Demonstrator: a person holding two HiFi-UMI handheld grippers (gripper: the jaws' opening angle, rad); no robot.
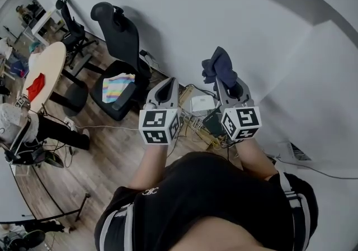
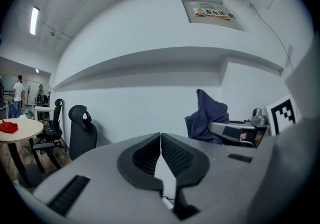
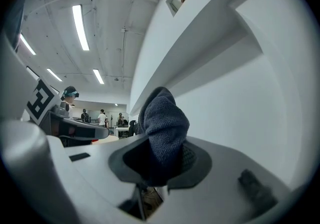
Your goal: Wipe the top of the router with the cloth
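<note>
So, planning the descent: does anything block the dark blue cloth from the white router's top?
Nothing visible does. The right gripper holds the dark blue cloth above the white box-shaped router; its top shows bare.

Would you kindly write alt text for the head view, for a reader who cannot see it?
Seen from above, the right gripper holds a dark blue cloth in its jaws, beside the left gripper, shut and empty. Below them a white router sits among cables by a white wall, with a black office chair to the left.

Wall [image 1: 251, 32] behind, office chair [image 1: 120, 71] left, cables [image 1: 197, 127] crowd the router [image 1: 202, 102].
</note>
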